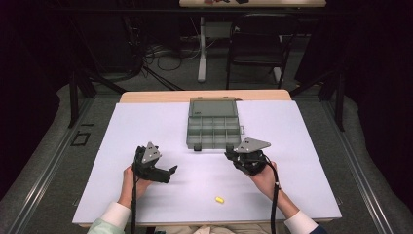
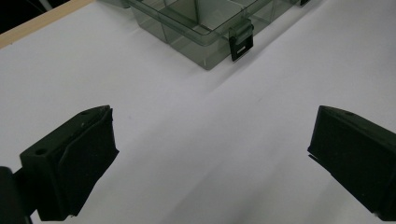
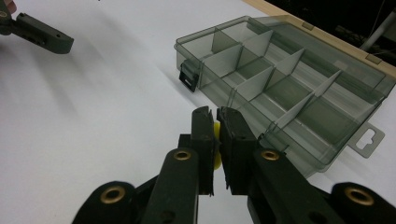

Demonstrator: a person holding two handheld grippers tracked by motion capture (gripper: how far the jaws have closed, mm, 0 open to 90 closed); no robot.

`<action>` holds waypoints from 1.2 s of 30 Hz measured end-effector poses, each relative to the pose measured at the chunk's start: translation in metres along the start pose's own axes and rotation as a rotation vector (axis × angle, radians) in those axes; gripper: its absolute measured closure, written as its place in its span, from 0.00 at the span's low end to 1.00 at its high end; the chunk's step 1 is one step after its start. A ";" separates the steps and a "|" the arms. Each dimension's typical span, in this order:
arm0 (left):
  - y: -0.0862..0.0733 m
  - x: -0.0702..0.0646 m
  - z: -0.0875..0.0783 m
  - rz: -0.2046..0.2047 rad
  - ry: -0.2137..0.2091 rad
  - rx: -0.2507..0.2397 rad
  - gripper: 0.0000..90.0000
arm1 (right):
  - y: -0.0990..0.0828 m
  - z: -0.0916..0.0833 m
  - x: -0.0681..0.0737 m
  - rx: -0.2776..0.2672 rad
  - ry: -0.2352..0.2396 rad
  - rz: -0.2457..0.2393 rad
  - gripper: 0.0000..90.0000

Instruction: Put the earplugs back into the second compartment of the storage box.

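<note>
I count 2 yellow pieces: 1 clamped in my right claw [image 3: 217,126] just beside the organizer box [image 3: 289,88], mostly hidden by the jaws; the other yellow piece [image 1: 219,199] lies loose on the table [image 1: 146,126]. 1 box, lid open. Left claw [image 2: 210,154] released, empty.

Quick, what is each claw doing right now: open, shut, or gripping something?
Left claw: open, nothing between its jaws.
Right claw: shut on a small yellow piece, beside the clear grey plastic compartment box.
</note>
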State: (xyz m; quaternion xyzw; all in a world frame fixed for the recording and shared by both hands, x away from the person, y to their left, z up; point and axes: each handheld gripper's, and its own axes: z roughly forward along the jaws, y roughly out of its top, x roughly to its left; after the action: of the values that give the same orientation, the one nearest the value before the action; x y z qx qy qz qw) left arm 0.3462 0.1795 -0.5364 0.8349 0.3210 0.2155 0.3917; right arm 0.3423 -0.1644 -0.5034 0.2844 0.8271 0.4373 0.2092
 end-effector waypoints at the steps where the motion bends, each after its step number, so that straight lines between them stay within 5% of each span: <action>1: 0.000 0.000 0.000 0.000 -0.001 0.000 0.00 | 0.001 0.000 0.000 0.000 -0.001 0.002 0.93; 36: 0.001 0.000 0.001 0.006 -0.001 -0.001 0.00 | 0.038 0.023 -0.018 -0.013 -0.020 -0.015 0.94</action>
State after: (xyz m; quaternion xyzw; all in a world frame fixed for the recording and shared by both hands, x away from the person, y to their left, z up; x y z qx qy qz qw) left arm 0.3469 0.1789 -0.5361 0.8356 0.3184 0.2164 0.3917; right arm 0.3798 -0.1451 -0.4820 0.2812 0.8241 0.4385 0.2225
